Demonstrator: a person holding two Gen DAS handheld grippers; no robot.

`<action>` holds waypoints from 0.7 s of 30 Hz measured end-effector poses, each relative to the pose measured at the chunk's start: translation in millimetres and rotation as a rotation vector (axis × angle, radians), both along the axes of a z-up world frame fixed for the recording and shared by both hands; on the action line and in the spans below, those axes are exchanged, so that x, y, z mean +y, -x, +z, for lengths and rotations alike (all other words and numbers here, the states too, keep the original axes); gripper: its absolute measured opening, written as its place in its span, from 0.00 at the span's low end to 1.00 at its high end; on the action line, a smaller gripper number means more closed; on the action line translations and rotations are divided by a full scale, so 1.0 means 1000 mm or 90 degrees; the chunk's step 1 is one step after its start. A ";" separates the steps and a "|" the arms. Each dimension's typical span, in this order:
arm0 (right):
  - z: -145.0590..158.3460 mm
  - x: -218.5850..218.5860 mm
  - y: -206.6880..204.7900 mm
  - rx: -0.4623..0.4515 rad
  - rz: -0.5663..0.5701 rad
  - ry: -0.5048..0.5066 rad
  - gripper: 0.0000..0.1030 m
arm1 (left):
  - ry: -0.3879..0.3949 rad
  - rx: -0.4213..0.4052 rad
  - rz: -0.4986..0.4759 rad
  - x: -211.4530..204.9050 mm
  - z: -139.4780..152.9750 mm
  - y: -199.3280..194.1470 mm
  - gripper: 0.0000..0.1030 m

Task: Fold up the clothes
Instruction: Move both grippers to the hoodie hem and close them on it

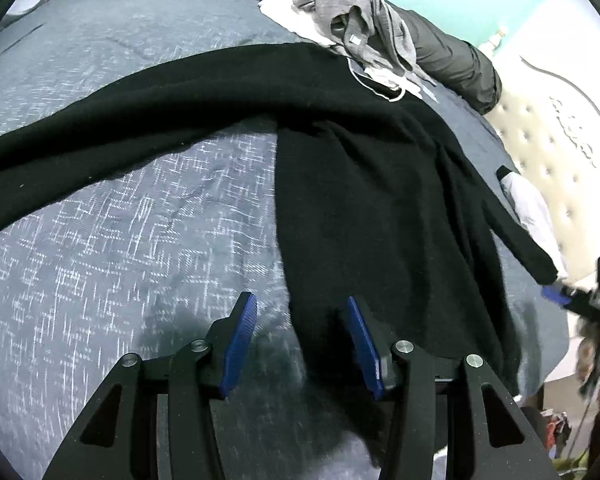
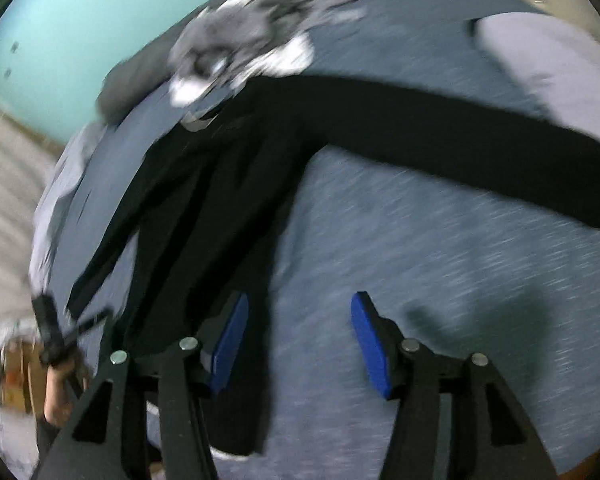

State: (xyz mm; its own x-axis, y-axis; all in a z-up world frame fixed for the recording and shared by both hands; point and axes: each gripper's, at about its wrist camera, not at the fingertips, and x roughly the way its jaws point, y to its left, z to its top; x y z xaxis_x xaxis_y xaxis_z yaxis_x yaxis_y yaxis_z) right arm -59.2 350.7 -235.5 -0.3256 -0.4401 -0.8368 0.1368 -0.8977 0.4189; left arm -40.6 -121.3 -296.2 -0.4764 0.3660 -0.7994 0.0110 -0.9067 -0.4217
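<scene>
Both tools are spread and hold nothing: left tool (image 1: 302, 344) over the hem of one black sweater (image 1: 380, 208), right tool (image 2: 300, 344) beside it in a blurred view. That sweater sprawls unfolded across the frame's middle on the bed (image 1: 120, 240); folding looks barely begun. One heap of grey and white clothes (image 1: 340, 28) waits upper right.

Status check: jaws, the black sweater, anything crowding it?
Left gripper open at hem. Right gripper open, holding nothing. Black sweater spread on bed, unfolded. Grey and white clothes pile overlaps its collar.
</scene>
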 end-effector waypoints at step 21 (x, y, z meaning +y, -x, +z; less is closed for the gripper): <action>-0.044 -0.084 -0.059 -0.077 0.107 -0.049 0.58 | -0.015 -0.096 -0.055 0.044 -0.017 -0.057 0.53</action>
State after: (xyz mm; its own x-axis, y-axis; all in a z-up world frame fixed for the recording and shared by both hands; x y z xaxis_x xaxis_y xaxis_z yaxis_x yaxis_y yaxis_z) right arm -0.5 266.5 -279.7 -0.1485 -0.4128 -0.8986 0.2410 -0.8964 0.3720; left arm 16.1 -77.5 -313.5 -0.3180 0.4206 -0.8497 -0.0025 -0.8966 -0.4428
